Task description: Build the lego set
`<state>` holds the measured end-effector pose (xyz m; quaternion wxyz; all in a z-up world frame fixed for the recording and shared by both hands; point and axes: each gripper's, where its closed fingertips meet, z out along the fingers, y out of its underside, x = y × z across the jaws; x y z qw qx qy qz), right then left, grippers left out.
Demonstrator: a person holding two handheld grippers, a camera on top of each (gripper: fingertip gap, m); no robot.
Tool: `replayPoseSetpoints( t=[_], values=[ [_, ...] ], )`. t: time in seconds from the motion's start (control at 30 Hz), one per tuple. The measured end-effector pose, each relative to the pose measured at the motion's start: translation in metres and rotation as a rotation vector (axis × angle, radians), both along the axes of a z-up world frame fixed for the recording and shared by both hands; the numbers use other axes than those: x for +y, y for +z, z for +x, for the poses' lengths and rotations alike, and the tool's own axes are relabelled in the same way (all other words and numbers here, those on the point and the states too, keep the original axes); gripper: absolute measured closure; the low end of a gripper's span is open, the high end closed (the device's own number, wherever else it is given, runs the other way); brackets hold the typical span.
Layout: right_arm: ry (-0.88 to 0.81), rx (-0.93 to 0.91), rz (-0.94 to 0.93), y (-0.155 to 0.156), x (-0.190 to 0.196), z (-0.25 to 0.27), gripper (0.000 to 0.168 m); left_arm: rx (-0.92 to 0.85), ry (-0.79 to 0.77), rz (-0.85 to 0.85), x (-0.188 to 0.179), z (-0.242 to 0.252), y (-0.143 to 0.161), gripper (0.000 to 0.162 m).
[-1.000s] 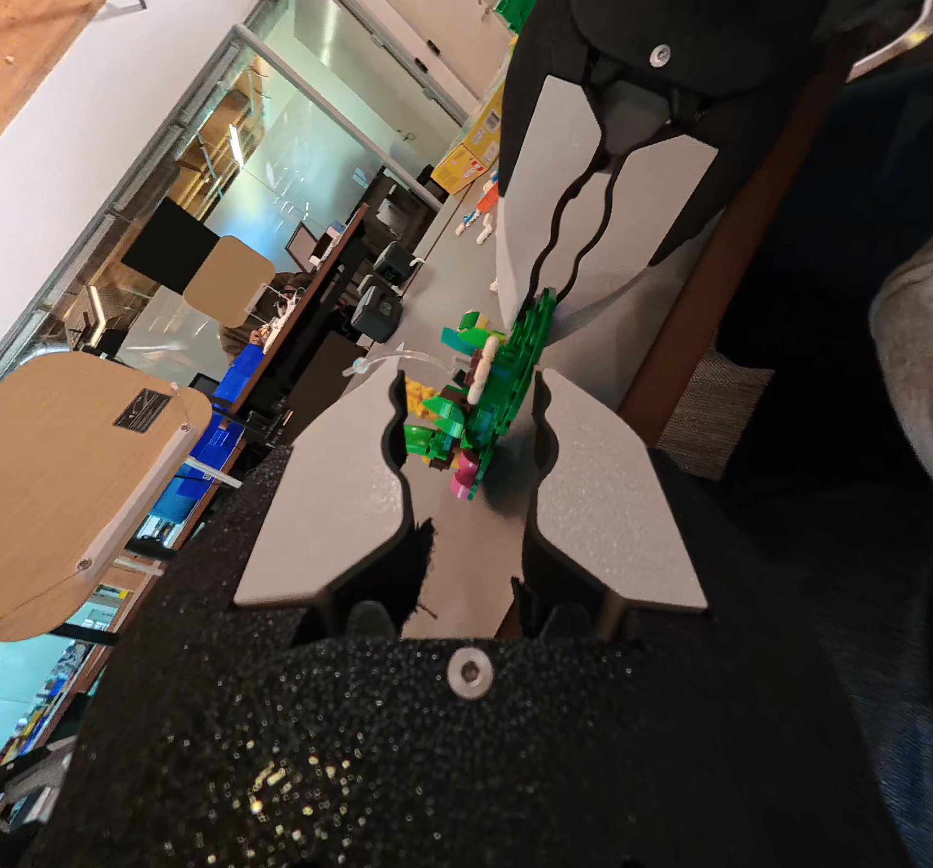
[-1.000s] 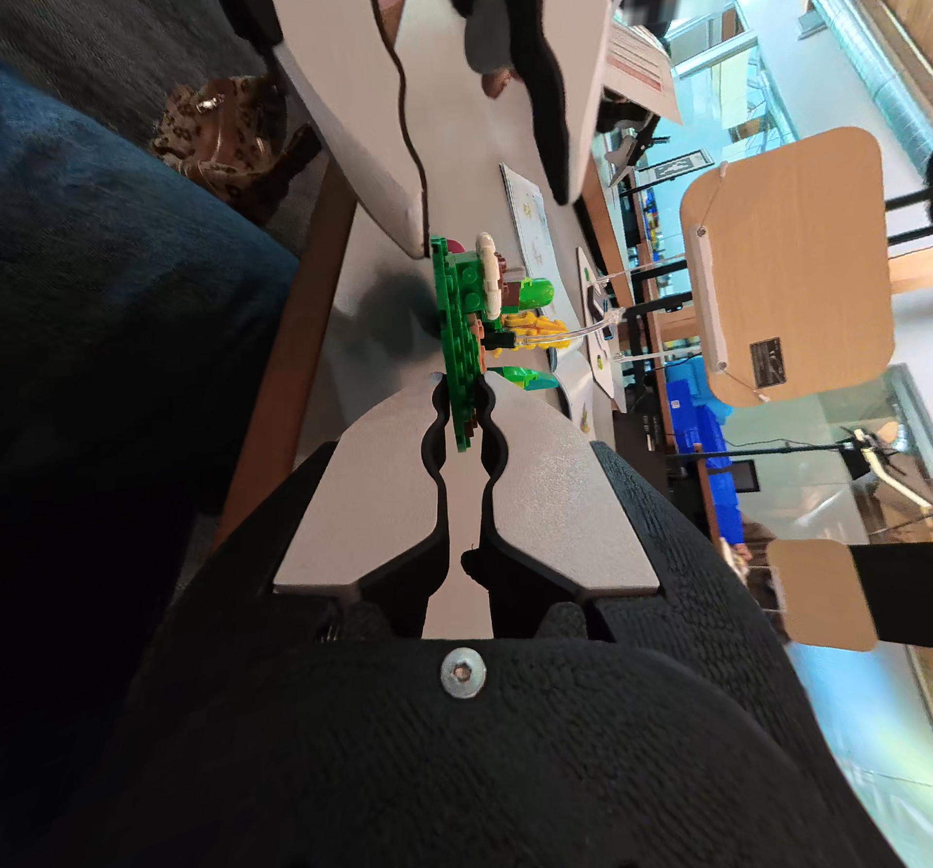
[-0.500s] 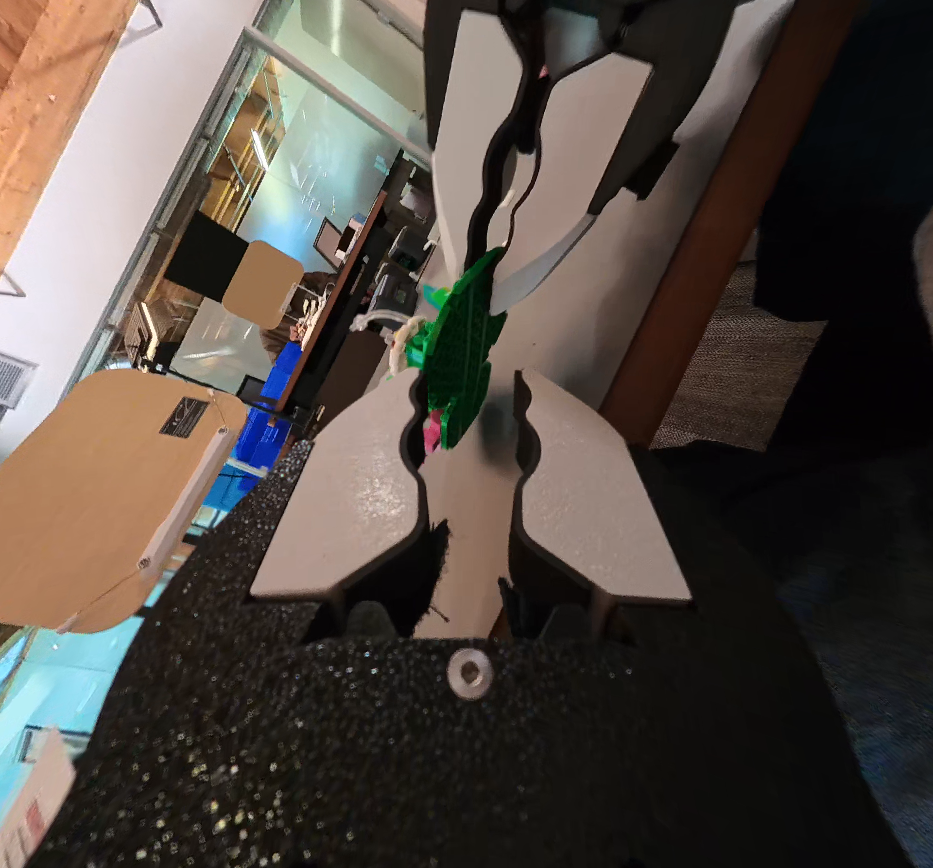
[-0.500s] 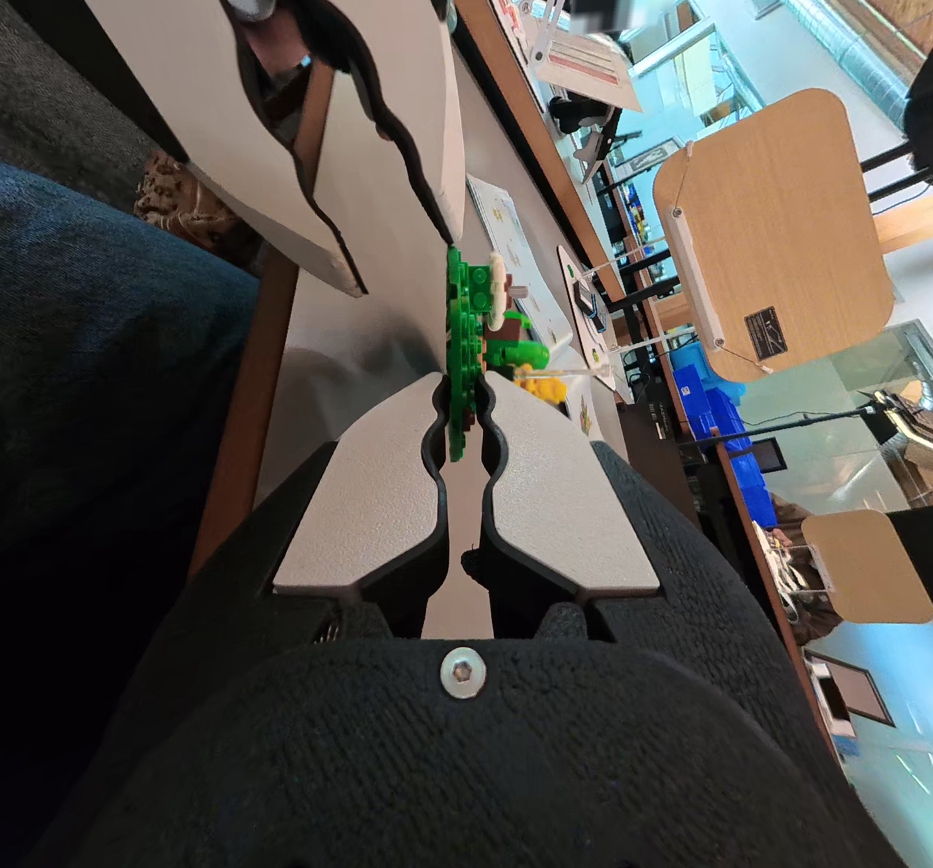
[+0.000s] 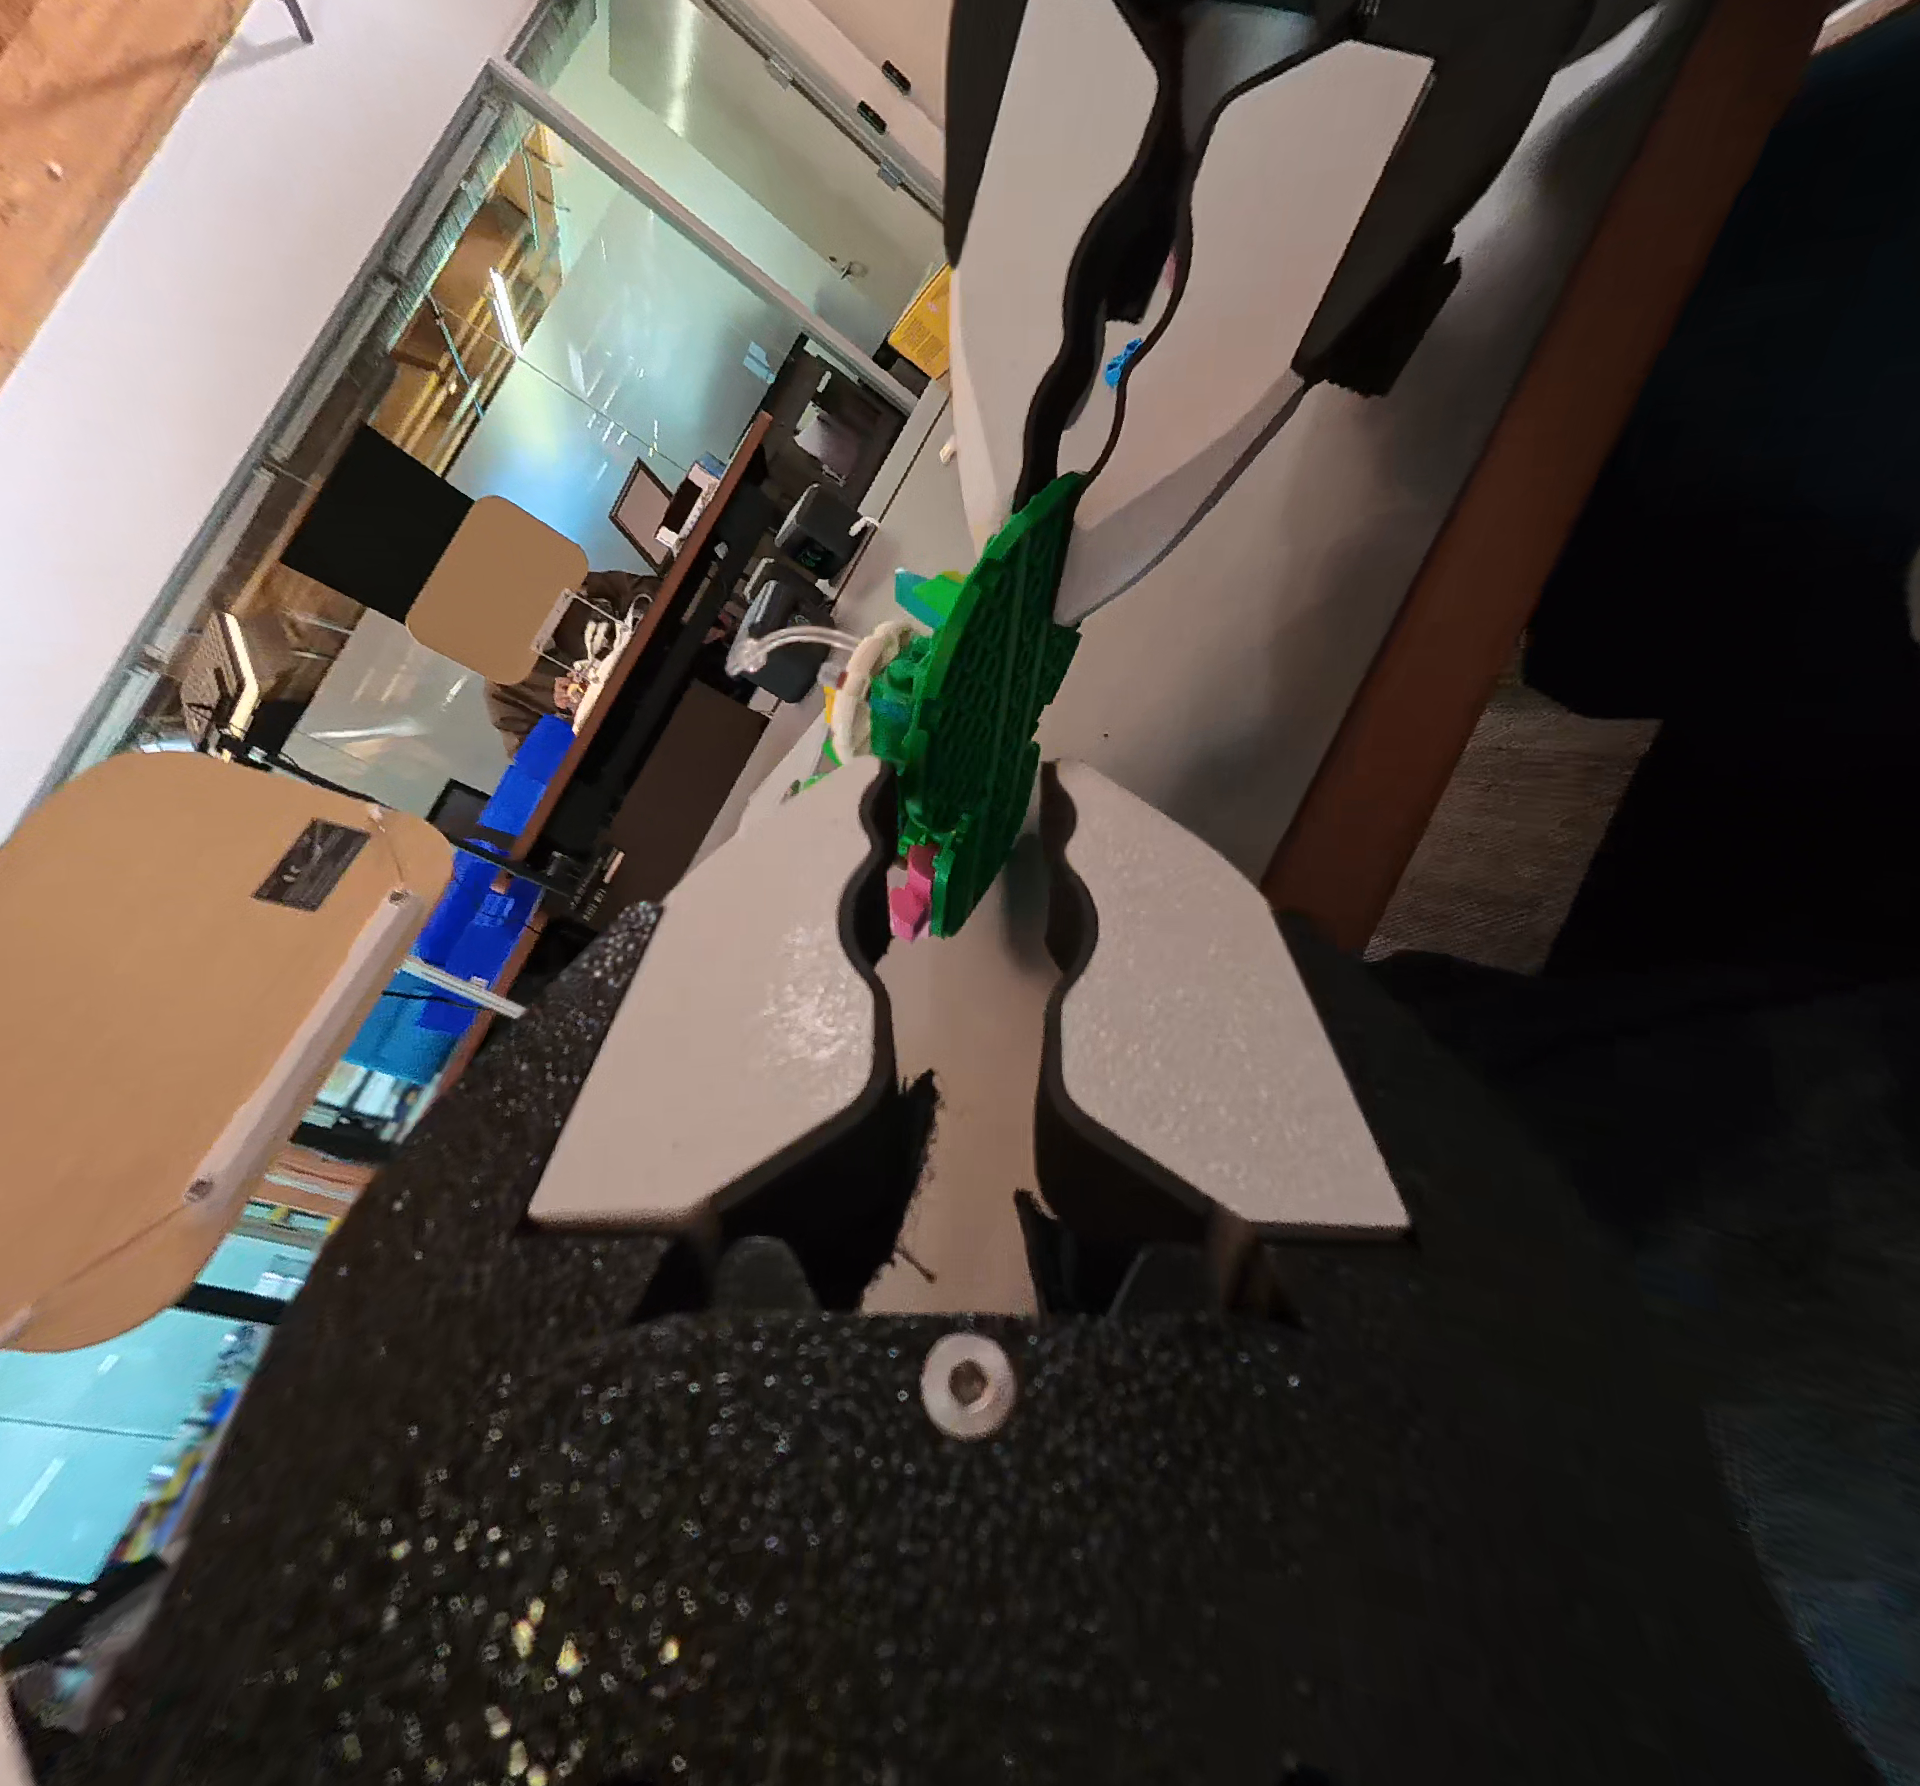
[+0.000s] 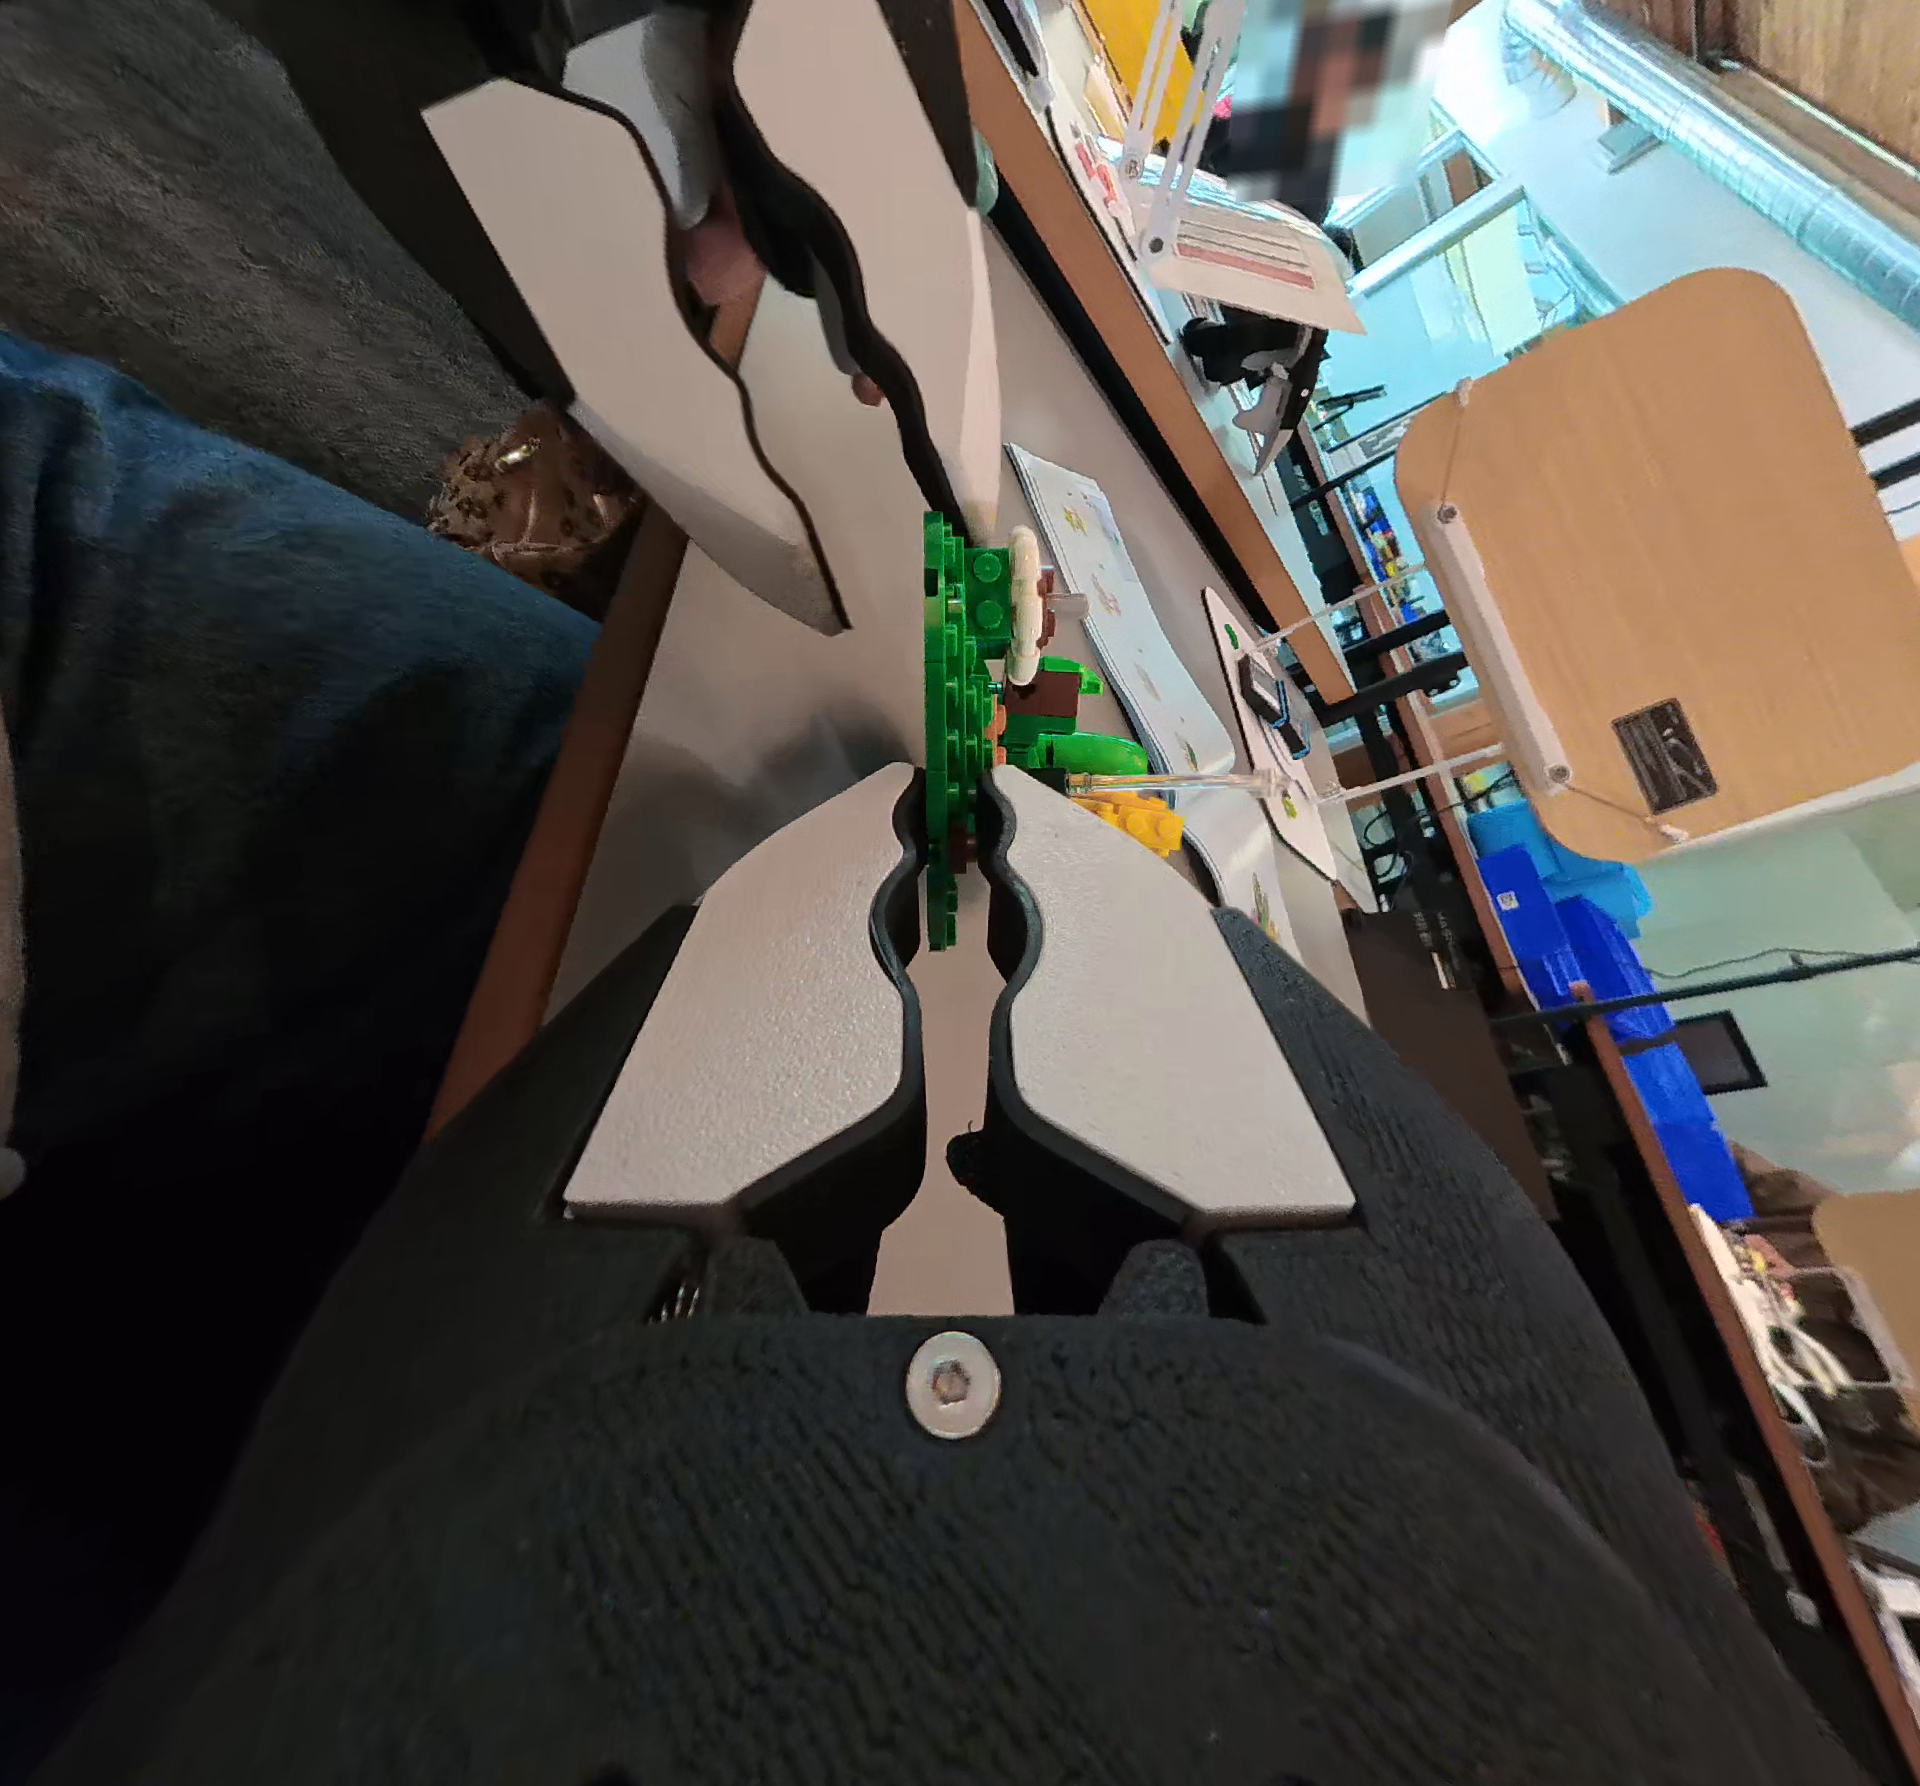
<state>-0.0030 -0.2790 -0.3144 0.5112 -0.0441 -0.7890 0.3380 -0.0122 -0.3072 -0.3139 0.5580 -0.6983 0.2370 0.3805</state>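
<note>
Left gripper (image 5: 961, 832) is spread apart; the green lego plate (image 5: 992, 697) stands edge-on between its fingers, its ribbed underside shown, over the grey table (image 5: 1195, 697). Right gripper (image 6: 951, 863) is clenched on the plate (image 6: 951, 697); this view alone shows the studded top, white flower (image 6: 1027, 602) and yellow piece (image 6: 1132, 820).

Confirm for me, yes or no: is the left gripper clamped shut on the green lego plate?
No: in the left wrist view the left gripper stands open around the green lego plate.
</note>
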Motion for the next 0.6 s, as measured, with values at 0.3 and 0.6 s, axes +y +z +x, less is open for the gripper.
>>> replayPoseSetpoints(
  t=[0.3, 0.6],
  values=[
    [0.024, 0.005, 0.047, -0.003, 0.002, 0.002, 0.161, 0.210, -0.014, -0.043, 0.002, 0.001, 0.004, 0.155],
    [-0.036, -0.134, -0.076, 0.003, 0.043, -0.011, 0.137, 0.352, 0.056, -0.113, 0.010, -0.016, -0.007, 0.157]
  ],
)
